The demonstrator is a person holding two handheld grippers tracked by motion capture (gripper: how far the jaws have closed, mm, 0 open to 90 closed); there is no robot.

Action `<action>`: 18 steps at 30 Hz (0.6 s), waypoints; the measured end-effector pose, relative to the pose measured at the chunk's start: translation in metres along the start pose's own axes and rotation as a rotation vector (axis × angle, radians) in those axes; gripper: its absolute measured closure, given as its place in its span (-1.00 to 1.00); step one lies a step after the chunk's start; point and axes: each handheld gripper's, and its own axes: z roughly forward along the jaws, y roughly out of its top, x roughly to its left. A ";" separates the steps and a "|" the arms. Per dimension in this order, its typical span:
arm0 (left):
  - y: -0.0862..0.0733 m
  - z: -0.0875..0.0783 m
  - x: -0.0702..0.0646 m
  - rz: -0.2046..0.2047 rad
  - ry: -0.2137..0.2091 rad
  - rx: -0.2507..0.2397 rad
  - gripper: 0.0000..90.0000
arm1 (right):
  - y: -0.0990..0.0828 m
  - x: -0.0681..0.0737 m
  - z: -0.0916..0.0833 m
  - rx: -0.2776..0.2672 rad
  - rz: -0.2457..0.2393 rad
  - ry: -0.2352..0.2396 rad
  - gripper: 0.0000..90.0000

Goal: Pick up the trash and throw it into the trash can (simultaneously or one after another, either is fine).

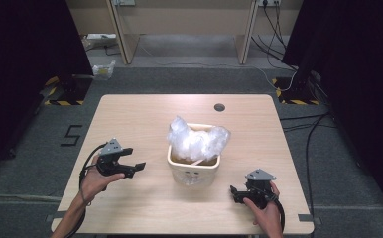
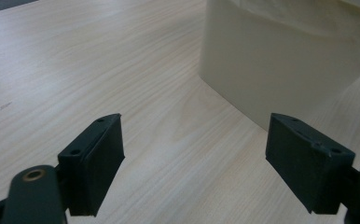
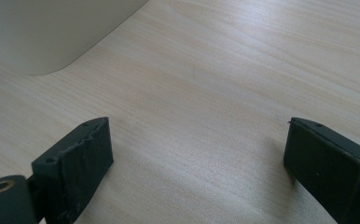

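Observation:
A cream square bin stands in the middle of the wooden table, with a crumpled clear plastic bag bulging out of its top. My left gripper hovers to the left of the bin, open, nothing between its jaws. In the left gripper view the bin's wall rises just ahead of the left gripper. My right gripper sits low at the bin's front right, open and empty. The right gripper view has the bin's corner at upper left, beyond the right gripper.
A round cable hole lies near the table's far edge. Cables run over the grey floor to the right. Desk legs and a small bag stand on the floor behind the table.

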 end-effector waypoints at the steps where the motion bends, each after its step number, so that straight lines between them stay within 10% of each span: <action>1: -0.001 0.000 0.000 -0.001 0.002 0.001 -0.59 | 0.000 0.000 0.000 0.000 0.000 0.000 -0.82; 18: -0.028 0.011 -0.001 -0.014 0.000 0.059 -0.59 | 0.000 0.000 0.000 0.000 0.000 0.000 -0.82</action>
